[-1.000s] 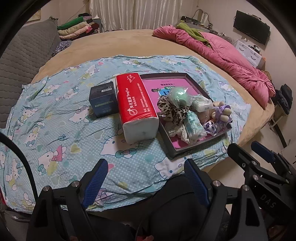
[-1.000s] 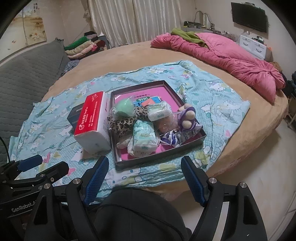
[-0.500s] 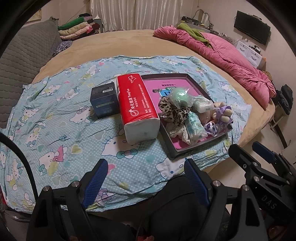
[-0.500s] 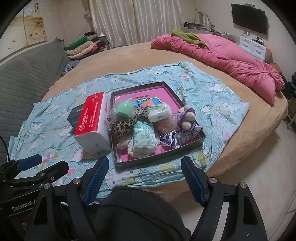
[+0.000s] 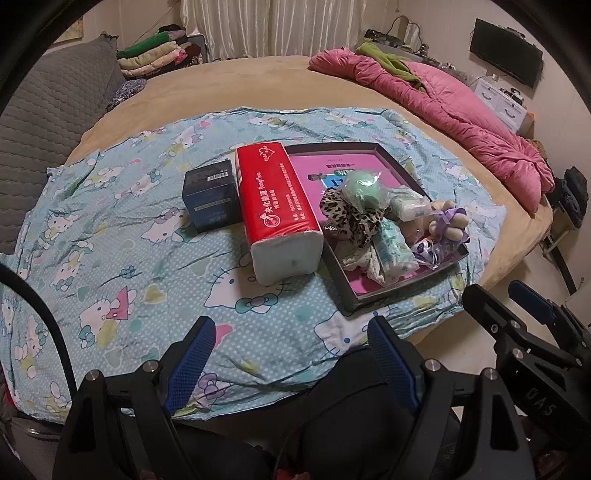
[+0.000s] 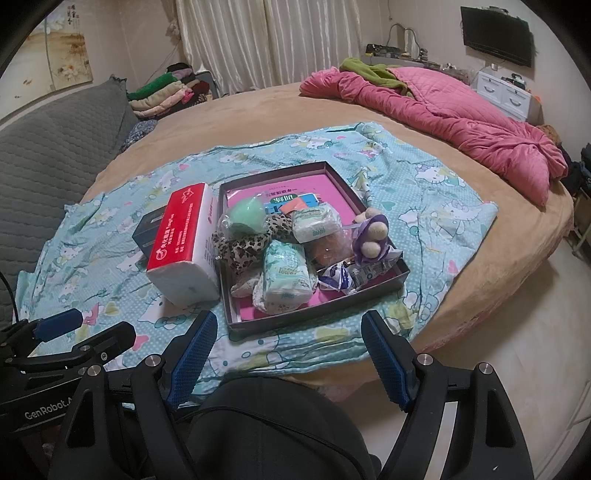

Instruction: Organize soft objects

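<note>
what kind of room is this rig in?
Almost certainly a home bedroom: a big round bed with a crumpled pink quilt, folded clothes stacked by the curtains, and a wall-mounted TV above a white drawer unit.

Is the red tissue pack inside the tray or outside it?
Outside. The red tissue pack lies on the blue sheet, alongside the tray outer left wall.

"GenRobot" on left gripper [image 6: 85, 330]

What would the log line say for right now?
left gripper: open, empty | right gripper: open, empty | tray: full of soft things | tissue pack: beside tray, left
</note>
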Action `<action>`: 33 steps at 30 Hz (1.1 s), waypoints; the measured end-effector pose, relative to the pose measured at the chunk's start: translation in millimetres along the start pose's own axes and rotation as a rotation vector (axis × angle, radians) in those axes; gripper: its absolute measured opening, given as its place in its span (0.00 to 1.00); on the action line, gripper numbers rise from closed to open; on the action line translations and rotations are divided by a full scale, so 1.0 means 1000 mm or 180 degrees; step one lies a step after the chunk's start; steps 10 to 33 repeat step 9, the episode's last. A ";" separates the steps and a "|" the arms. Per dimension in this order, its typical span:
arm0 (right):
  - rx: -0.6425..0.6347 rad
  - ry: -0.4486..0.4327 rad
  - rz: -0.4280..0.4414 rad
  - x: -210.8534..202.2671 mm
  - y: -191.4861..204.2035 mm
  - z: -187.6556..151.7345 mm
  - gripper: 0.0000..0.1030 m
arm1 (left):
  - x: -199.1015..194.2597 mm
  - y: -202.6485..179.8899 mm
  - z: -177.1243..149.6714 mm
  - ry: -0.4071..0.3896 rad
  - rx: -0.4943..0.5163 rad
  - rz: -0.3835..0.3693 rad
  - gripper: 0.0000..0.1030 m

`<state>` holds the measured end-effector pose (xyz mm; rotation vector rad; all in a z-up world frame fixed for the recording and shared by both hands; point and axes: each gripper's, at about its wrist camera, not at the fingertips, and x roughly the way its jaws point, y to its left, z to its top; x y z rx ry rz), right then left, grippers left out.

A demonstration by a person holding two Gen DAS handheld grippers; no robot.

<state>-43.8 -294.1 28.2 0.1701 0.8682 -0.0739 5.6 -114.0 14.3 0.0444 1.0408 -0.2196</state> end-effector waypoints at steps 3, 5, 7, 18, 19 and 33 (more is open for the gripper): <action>-0.0001 0.0000 -0.0002 0.000 0.000 0.000 0.79 | 0.001 0.000 0.000 0.0013 0.0007 0.0015 0.81; 0.0005 0.0001 -0.0005 0.000 0.000 0.000 0.79 | 0.002 -0.001 -0.001 0.0020 0.0017 0.0018 0.81; 0.0010 0.0003 -0.0009 0.001 -0.002 -0.001 0.79 | 0.004 0.000 -0.001 0.0030 0.0021 0.0018 0.81; -0.0008 -0.0002 -0.0006 0.002 -0.001 -0.001 0.79 | 0.006 0.001 -0.002 0.0021 0.0009 0.0010 0.81; -0.0008 -0.0002 -0.0006 0.002 -0.001 -0.001 0.79 | 0.006 0.001 -0.002 0.0021 0.0009 0.0010 0.81; -0.0008 -0.0002 -0.0006 0.002 -0.001 -0.001 0.79 | 0.006 0.001 -0.002 0.0021 0.0009 0.0010 0.81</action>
